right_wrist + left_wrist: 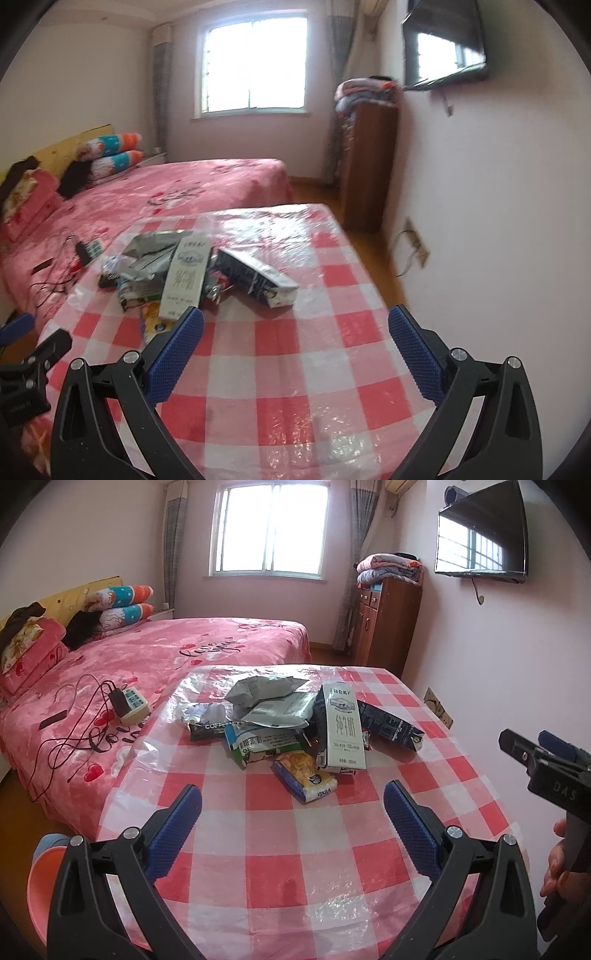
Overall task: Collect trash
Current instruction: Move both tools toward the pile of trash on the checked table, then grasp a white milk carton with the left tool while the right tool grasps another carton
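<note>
A pile of trash lies on the red-and-white checked table point(280, 853): a white milk carton point(341, 729), a dark blue carton point(391, 725), a yellow-blue snack packet point(306, 777), grey foil bags point(266, 692) and a coffee sachet point(208, 731). My left gripper point(293, 812) is open and empty, just short of the snack packet. My right gripper point(295, 334) is open and empty above the table, short of the dark carton point(256, 277) and white carton point(186, 278). The right gripper also shows at the edge of the left wrist view point(546, 760).
A pink bed point(147, 664) with a power strip and cables point(125, 703) stands left of the table. A wooden cabinet point(384, 620) with folded blankets stands by the right wall under a TV point(480, 535). A pink basin point(38, 882) sits at lower left.
</note>
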A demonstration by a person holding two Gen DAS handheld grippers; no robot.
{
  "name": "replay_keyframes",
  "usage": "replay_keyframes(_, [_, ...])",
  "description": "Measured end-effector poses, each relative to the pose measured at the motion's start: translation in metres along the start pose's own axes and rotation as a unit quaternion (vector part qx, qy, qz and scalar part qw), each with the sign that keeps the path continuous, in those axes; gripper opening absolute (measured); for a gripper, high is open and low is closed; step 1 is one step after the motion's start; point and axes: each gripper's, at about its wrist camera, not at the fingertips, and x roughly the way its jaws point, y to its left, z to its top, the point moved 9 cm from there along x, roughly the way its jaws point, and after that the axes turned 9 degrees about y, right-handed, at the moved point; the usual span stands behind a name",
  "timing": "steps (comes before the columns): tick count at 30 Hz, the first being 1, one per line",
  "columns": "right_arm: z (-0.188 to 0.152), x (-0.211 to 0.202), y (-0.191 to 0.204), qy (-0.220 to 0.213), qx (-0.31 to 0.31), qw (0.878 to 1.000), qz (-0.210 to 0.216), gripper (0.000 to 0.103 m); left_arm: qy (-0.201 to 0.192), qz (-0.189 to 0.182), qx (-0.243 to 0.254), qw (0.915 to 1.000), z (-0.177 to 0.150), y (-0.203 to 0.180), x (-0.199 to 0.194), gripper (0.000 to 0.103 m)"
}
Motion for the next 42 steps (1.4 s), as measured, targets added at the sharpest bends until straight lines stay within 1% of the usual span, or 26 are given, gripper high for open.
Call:
replay_keyframes(2, [-0.004, 0.01, -0.005, 0.01, -0.005, 1.0, 0.003, 0.099, 0.006, -0.002, 0.005, 1.0, 0.001, -0.004, 0.008, 0.099])
replay_keyframes(7, [-0.007, 0.037, -0.02, 0.031, 0.006, 0.999, 0.032, 0.099, 0.031, -0.009, 0.014, 0.9994, 0.006, -0.018, 0.034, 0.099])
replay_keyframes(9, [-0.006, 0.05, -0.026, 0.046, 0.016, 0.997, 0.056, 0.099, 0.039, -0.007, 0.018, 0.999, 0.01, -0.025, 0.046, 0.099])
replay_keyframes(10, [-0.003, 0.061, -0.028, 0.06, 0.026, 0.995, 0.078, 0.099, 0.042, -0.007, 0.02, 0.9989, 0.013, -0.028, 0.053, 0.099])
replay_keyframes(12, [-0.001, 0.074, -0.032, 0.075, 0.037, 0.991, 0.101, 0.099, 0.046, 0.001, 0.022, 0.9987, 0.02, -0.032, 0.065, 0.099])
replay_keyframes(13, [0.003, 0.084, -0.033, 0.087, 0.044, 0.987, 0.126, 0.099, 0.051, 0.005, 0.022, 0.9984, 0.023, -0.034, 0.072, 0.099])
replay_keyframes(16, [0.014, 0.101, -0.035, 0.102, 0.059, 0.979, 0.167, 0.098, 0.061, 0.008, 0.013, 0.998, 0.032, -0.037, 0.09, 0.099])
replay_keyframes(19, [0.023, 0.109, -0.031, 0.101, 0.057, 0.975, 0.189, 0.098, 0.069, 0.012, 0.01, 0.9975, 0.041, -0.041, 0.105, 0.099])
replay_keyframes(21, [0.029, 0.114, -0.027, 0.099, 0.045, 0.975, 0.194, 0.098, 0.073, 0.008, 0.008, 0.9973, 0.046, -0.047, 0.116, 0.099])
replay_keyframes(23, [0.032, 0.119, -0.026, 0.1, 0.039, 0.974, 0.197, 0.098, 0.075, 0.013, 0.014, 0.997, 0.051, -0.053, 0.127, 0.098])
replay_keyframes(25, [0.034, 0.126, -0.027, 0.103, 0.034, 0.975, 0.196, 0.098, 0.082, 0.023, 0.026, 0.996, 0.055, -0.058, 0.14, 0.096])
replay_keyframes(27, [0.037, 0.131, -0.028, 0.104, 0.034, 0.974, 0.199, 0.098, 0.09, 0.035, 0.034, 0.9947, 0.057, -0.062, 0.153, 0.086])
replay_keyframes(29, [0.039, 0.136, -0.029, 0.107, 0.036, 0.972, 0.208, 0.098, 0.094, 0.054, 0.042, 0.9932, 0.061, -0.062, 0.162, 0.084])
replay_keyframes(30, [0.04, 0.139, -0.029, 0.109, 0.035, 0.971, 0.21, 0.098, 0.093, 0.058, 0.046, 0.9929, 0.064, -0.063, 0.166, 0.08])
replay_keyframes(31, [0.041, 0.143, -0.028, 0.112, 0.029, 0.971, 0.211, 0.098, 0.096, 0.057, 0.045, 0.9927, 0.065, -0.063, 0.169, 0.074])
replay_keyframes(33, [0.043, 0.149, -0.025, 0.114, 0.023, 0.97, 0.212, 0.098, 0.099, 0.057, 0.039, 0.9927, 0.067, -0.063, 0.174, 0.069])
replay_keyframes(34, [0.044, 0.152, -0.023, 0.117, 0.02, 0.969, 0.216, 0.096, 0.102, 0.057, 0.037, 0.9925, 0.067, -0.063, 0.177, 0.064])
replay_keyframes(35, [0.044, 0.157, -0.02, 0.121, 0.018, 0.968, 0.219, 0.094, 0.107, 0.054, 0.036, 0.9922, 0.066, -0.063, 0.18, 0.061])
replay_keyframes(36, [0.044, 0.159, -0.018, 0.123, 0.016, 0.967, 0.221, 0.088, 0.115, 0.051, 0.029, 0.9917, 0.064, -0.063, 0.184, 0.06])
replay_keyframes(37, [0.044, 0.163, -0.015, 0.128, 0.012, 0.966, 0.225, 0.086, 0.112, 0.05, 0.025, 0.9922, 0.064, -0.063, 0.185, 0.06])
replay_keyframes(42, [0.042, 0.171, -0.002, 0.133, 0.001, 0.963, 0.234, 0.085, 0.106, 0.033, 0.006, 0.9938, 0.062, -0.06, 0.184, 0.058])
